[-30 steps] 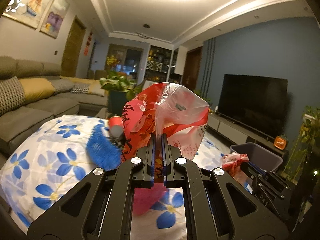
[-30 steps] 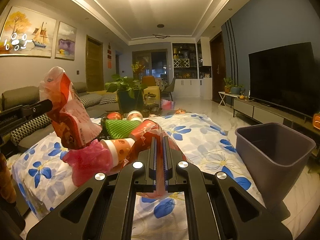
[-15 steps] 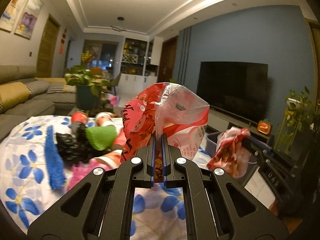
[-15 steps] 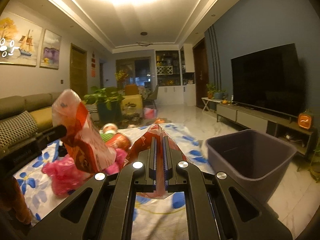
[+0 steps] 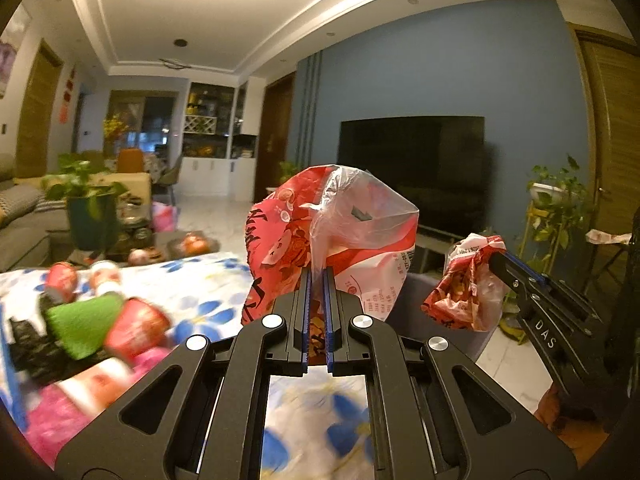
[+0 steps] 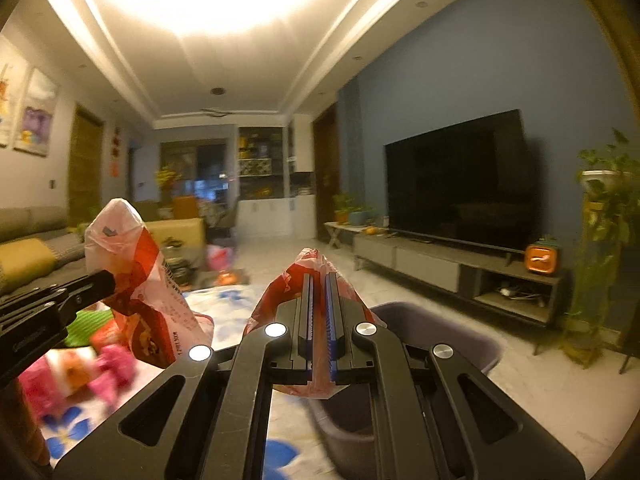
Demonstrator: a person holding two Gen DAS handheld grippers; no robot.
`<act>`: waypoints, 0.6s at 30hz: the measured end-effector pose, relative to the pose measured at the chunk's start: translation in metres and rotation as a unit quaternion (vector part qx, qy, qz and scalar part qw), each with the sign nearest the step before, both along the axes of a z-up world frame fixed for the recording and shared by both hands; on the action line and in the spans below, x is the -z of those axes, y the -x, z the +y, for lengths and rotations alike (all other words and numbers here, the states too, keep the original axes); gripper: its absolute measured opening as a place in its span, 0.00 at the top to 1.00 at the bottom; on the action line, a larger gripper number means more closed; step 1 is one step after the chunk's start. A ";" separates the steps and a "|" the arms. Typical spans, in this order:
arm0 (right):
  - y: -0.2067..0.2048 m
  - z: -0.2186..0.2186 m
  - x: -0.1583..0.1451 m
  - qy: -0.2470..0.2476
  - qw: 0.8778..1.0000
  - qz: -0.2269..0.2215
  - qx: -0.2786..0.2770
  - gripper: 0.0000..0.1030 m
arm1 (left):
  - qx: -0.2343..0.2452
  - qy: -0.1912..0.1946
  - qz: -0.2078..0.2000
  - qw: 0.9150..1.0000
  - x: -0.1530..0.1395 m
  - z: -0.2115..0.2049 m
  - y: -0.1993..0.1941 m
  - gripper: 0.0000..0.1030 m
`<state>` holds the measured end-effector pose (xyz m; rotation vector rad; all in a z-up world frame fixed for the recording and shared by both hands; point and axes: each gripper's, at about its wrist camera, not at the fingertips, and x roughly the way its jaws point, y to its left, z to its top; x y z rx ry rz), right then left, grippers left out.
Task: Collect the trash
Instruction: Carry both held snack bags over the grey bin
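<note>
Left wrist view: the left tongs [image 5: 316,276] are clamped narrow on a big red-and-clear snack bag [image 5: 332,240], lifted up off the counter [image 5: 208,280]. Its print is red Chinese lettering and small text I can't read from here. To the right, the right tongs [image 5: 500,260] pinch a smaller crumpled red wrapper [image 5: 464,288]; white letters on that tool's arm read "DAS". Behind both sits the grey bin [image 5: 412,292], mostly hidden by the bag.

From the right wrist view, the right tongs [image 6: 319,280] grip the crumpled red wrapper [image 6: 276,304] over the near rim of the grey bin [image 6: 440,332], beside the counter's right edge. The snack bag [image 6: 136,272] hangs at left in the left tongs [image 6: 108,280]. More rubbish lies blurred on the flowered cloth [image 6: 64,428]: red cups [image 5: 136,324], something green [image 5: 80,324], pink plastic [image 6: 112,364].
</note>
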<state>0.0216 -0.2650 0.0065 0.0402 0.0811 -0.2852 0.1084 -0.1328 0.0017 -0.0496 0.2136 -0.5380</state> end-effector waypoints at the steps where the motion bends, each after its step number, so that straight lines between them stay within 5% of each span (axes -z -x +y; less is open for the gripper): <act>1: -0.004 -0.009 0.000 -0.001 1.000 -0.001 0.011 0.94 | 0.006 0.003 0.003 1.000 0.002 -0.010 -0.008 0.95; 18: -0.036 -0.073 0.022 -0.018 0.998 0.018 0.062 0.94 | 0.070 -0.019 0.038 0.997 0.027 -0.111 -0.070 0.95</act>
